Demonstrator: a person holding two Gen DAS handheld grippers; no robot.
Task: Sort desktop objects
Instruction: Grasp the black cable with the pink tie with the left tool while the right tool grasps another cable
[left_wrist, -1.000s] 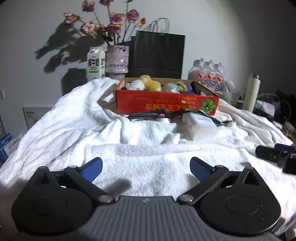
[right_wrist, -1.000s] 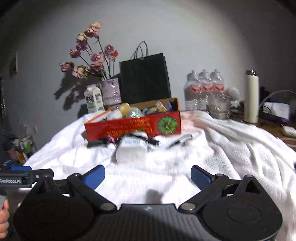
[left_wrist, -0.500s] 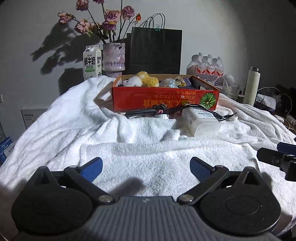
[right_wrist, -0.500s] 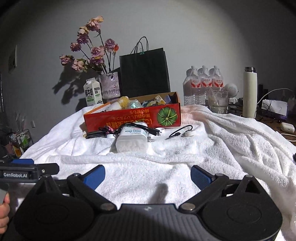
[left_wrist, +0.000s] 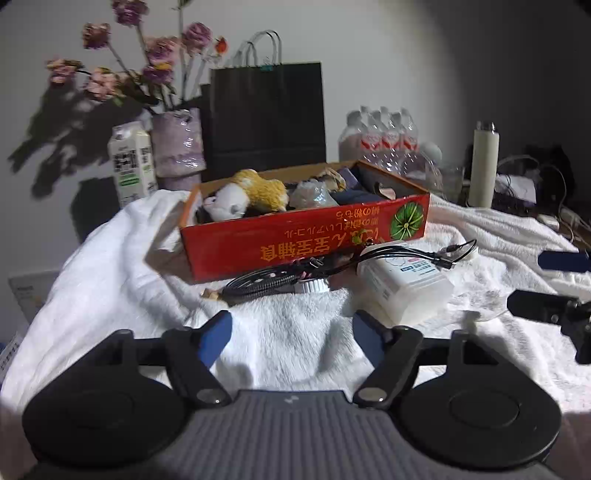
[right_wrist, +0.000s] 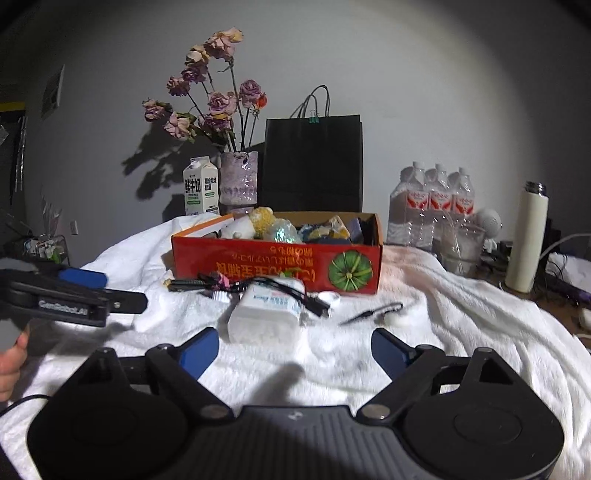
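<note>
A red cardboard box (left_wrist: 306, 236) (right_wrist: 277, 264) stands on the white towel, holding a plush toy (left_wrist: 251, 194) and several small items. In front of it lie a white plastic bottle (left_wrist: 404, 282) (right_wrist: 267, 308) on its side, a black cable bundle (left_wrist: 295, 275) (right_wrist: 229, 284) draped over it, and a dark pen (right_wrist: 371, 313). My left gripper (left_wrist: 291, 338) hovers just short of the cable and bottle, its jaws closing with nothing between them. My right gripper (right_wrist: 293, 349) hangs in front of the bottle, jaws closing, also bare. Each gripper shows at the edge of the other's view.
Behind the box stand a milk carton (right_wrist: 200, 190), a vase of dried flowers (right_wrist: 238, 179) and a black paper bag (right_wrist: 313, 162). Water bottles (right_wrist: 432, 206), a glass (right_wrist: 461, 247) and a white flask (right_wrist: 526, 236) stand at the right. A hand (right_wrist: 11, 365) holds the left gripper.
Both grippers have moved closer to the bottle and cables, and their jaws have narrowed, the left more. The cable end on the bottle now lies differently.
</note>
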